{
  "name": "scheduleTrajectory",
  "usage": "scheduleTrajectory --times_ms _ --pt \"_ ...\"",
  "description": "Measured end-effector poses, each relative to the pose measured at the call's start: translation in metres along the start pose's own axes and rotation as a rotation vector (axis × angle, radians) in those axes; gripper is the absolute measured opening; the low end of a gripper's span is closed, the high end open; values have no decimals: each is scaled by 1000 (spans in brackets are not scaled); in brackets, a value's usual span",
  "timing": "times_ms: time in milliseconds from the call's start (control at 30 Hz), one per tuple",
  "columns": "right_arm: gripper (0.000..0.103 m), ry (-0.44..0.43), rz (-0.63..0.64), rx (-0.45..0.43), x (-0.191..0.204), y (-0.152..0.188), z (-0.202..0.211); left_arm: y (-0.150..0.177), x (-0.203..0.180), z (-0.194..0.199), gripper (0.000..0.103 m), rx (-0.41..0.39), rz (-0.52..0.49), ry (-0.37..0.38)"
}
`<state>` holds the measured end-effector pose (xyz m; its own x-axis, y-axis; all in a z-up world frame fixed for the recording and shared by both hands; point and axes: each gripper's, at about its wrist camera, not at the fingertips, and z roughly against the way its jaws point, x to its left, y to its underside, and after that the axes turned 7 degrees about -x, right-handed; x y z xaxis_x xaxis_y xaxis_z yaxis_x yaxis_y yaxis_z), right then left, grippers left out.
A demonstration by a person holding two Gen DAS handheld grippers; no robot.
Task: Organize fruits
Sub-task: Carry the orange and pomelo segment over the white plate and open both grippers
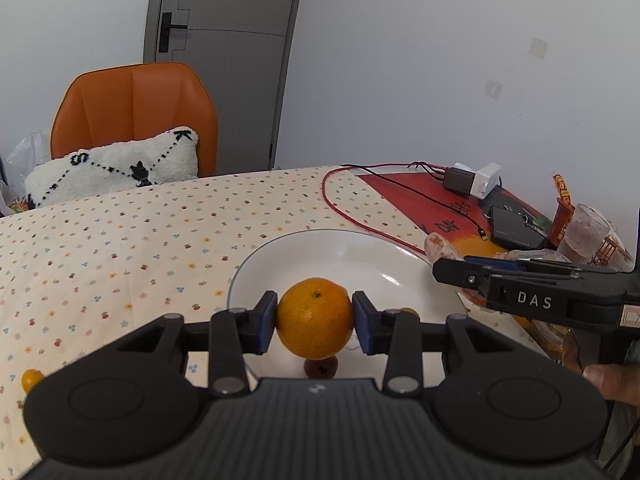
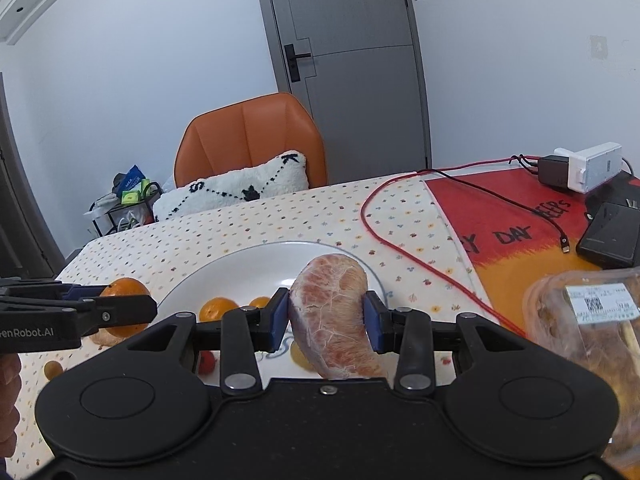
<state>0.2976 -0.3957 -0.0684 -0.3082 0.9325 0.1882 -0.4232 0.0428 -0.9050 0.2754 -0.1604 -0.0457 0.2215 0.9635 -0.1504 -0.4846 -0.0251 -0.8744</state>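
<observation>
Your left tool (image 1: 315,322) holds a mandarin (image 1: 315,318) over the near rim of the plate (image 1: 360,252), which sits on the surface (image 1: 120,240). Your right tool (image 2: 326,322) holds a pomelo segment (image 2: 334,320) above the plate's right side. Two small citrus fruits (image 2: 218,308) lie in the plate. Right of the plate a cable (image 2: 400,240) loops toward a charger (image 2: 580,168). Behind the surface stands a chair (image 1: 136,116) with a cushion (image 1: 116,168) on it.
</observation>
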Motion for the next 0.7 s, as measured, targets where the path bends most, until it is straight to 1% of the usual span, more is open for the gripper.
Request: scheduleTrajectory --times_ms 167,233,300,500,533,600,700 --pt "38 -14 2 -3 -4 -6 -10 -2 -4 -15 39 16 -4 3" --pt "41 -18 8 3 -4 -6 -14 -2 -7 -20 39 22 -7 5" --pt "47 -9 10 -6 -5 -6 -15 -1 -10 -24 39 29 -11 9" --pt "48 -22 -9 -13 -10 0 -4 2 -18 -33 39 62 -11 25" --pt "48 -23 -13 -11 -11 1 -2 2 -19 -32 39 55 -11 22" --pt "48 -28 -30 -7 -13 3 2 3 -21 -28 43 37 -21 15" --pt "48 -33 -43 -6 -14 5 6 1 -20 -22 43 31 -16 14"
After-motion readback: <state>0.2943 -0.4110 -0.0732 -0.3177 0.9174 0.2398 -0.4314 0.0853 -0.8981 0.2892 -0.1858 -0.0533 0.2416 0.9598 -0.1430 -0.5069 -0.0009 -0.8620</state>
